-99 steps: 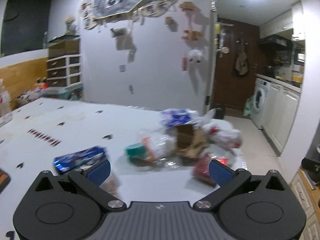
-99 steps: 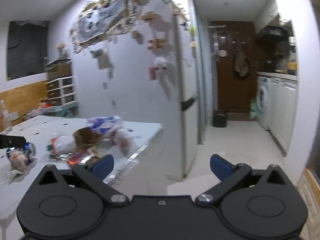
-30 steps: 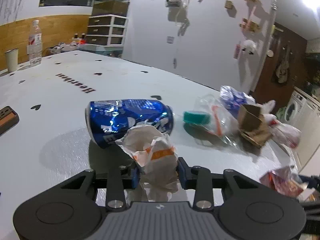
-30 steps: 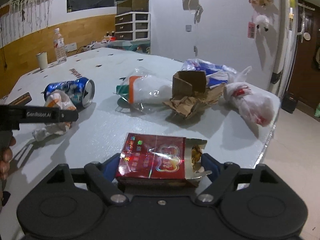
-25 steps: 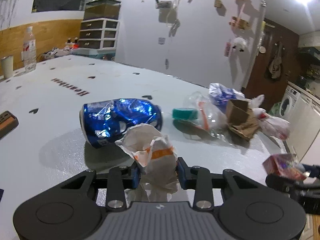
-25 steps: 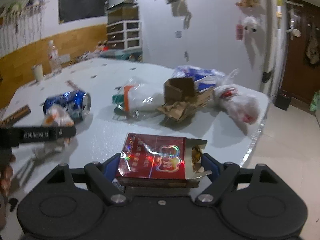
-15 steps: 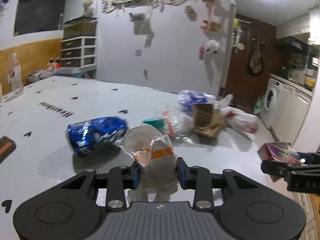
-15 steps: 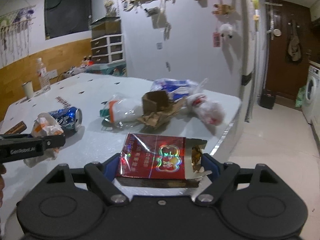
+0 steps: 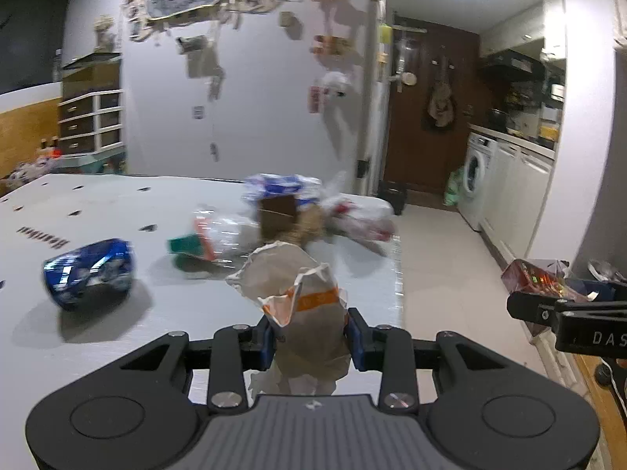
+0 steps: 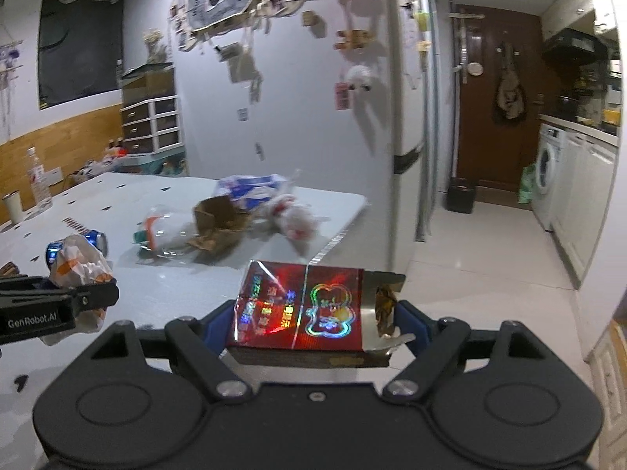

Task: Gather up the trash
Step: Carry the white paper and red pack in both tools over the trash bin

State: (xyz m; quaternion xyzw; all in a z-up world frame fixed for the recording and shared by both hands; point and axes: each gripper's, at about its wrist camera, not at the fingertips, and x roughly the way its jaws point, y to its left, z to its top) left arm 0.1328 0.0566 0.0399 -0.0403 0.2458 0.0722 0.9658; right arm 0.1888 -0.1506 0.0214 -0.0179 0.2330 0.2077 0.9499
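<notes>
My left gripper [image 9: 309,333] is shut on a crumpled white and orange paper wrapper [image 9: 298,297], held above the white table [image 9: 117,325]. My right gripper [image 10: 313,325] is shut on a red holographic carton [image 10: 301,305], lifted past the table's right edge; it also shows in the left wrist view [image 9: 537,278]. On the table lie a crushed blue can [image 9: 90,274], a clear plastic bag with a green lid [image 9: 211,235], a torn cardboard box [image 9: 282,219], a blue and white bag [image 9: 278,186] and a white and red bag [image 9: 360,219].
A white fridge wall [image 10: 313,98] covered in notes stands behind the table. A black bin [image 10: 461,195] stands on the floor by the brown door [image 10: 497,105]. A washing machine [image 10: 544,172] and white cabinets line the right side. A water bottle [image 10: 37,180] and a cup [image 10: 12,207] stand far left.
Both grippers have lifted with their loads and swung right, toward the floor side of the table. The can and the bags stay on the table, now farther away.
</notes>
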